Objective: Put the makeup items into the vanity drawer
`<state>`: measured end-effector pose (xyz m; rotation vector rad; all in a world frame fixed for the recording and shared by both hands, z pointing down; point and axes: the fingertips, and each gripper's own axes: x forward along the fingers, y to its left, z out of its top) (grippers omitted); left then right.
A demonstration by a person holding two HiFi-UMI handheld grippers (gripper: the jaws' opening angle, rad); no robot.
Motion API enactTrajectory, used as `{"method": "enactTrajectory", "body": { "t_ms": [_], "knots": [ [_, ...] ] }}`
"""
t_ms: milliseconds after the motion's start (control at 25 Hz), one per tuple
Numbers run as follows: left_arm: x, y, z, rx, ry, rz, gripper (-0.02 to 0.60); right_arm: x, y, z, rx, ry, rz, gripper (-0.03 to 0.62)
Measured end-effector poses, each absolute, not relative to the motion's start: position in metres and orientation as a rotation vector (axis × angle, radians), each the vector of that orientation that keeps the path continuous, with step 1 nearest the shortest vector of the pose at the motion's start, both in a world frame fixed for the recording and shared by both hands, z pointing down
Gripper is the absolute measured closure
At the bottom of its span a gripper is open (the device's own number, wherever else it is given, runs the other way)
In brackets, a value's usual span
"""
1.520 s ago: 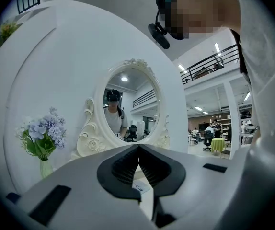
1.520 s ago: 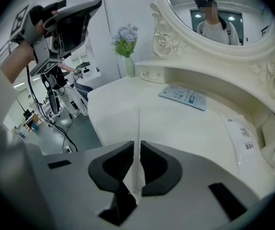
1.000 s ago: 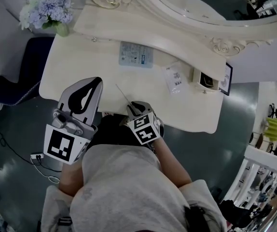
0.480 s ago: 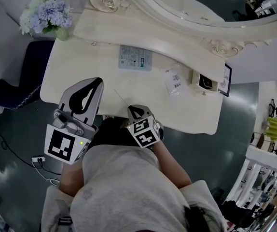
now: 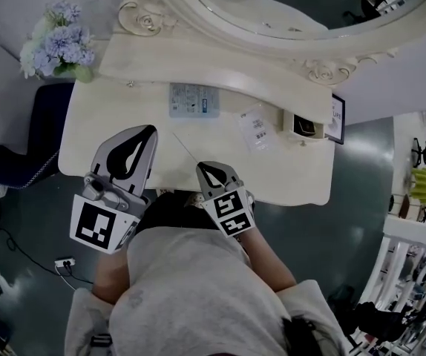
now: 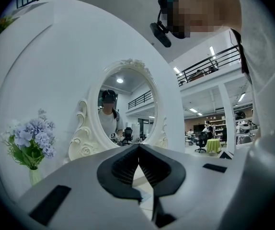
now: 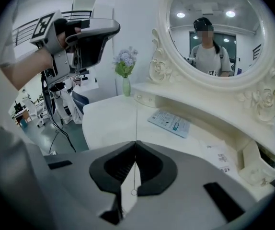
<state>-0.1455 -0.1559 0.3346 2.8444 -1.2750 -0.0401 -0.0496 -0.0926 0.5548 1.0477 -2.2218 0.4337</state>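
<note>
A: Head view; right hand-held gripper [image 5: 207, 170] has eased back toward the near edge of the tabletop [image 5: 102, 124]; thin wand [image 5: 185, 148] still slants ahead of it; flat packet [image 5: 193, 100] and sachet [image 5: 256, 128] lie farther back.

B: Left gripper view; left hand-held gripper [image 6: 138, 146] pinched together, empty, raised.

A: Right gripper view; jaws clamped on the wand; probably drawer-bound; no view shows the drawer.

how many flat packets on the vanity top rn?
2: a blue-white packet at back centre and a pale packet to its right, beside the small box. The front edge is partly hidden, so more may be there.
</note>
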Motion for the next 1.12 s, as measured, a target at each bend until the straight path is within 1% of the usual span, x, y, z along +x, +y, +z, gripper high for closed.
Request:
{"method": "enactTrajectory", "body": {
  "t_ms": [240, 400, 480, 760, 1120],
  "knots": [
    [-0.126, -0.159, 0.337, 2.883, -1.188, -0.003, 0.568, -0.034, -0.099, 0.535, 1.156, -2.267, 0.400, 0.572],
    [-0.107, -0.164, 0.328, 2.925, -1.132, -0.045, 0.568, -0.016, -0.103, 0.522, 1.241, -2.276, 0.378, 0.572],
    [-0.097, -0.163, 0.330, 2.946, -1.083, -0.021, 0.568, -0.005, -0.104, 0.518, 1.287, -2.268, 0.373, 0.572],
    [-0.062, -0.164, 0.319, 3.005, -0.971, -0.071, 0.568, 0.041, -0.101, 0.508, 1.473, -2.212, 0.400, 0.572],
    [-0.032, -0.164, 0.316, 3.044, -0.855, -0.086, 0.568, 0.097, -0.091, 0.502, 1.661, -2.106, 0.401, 0.572]
  ]
}}
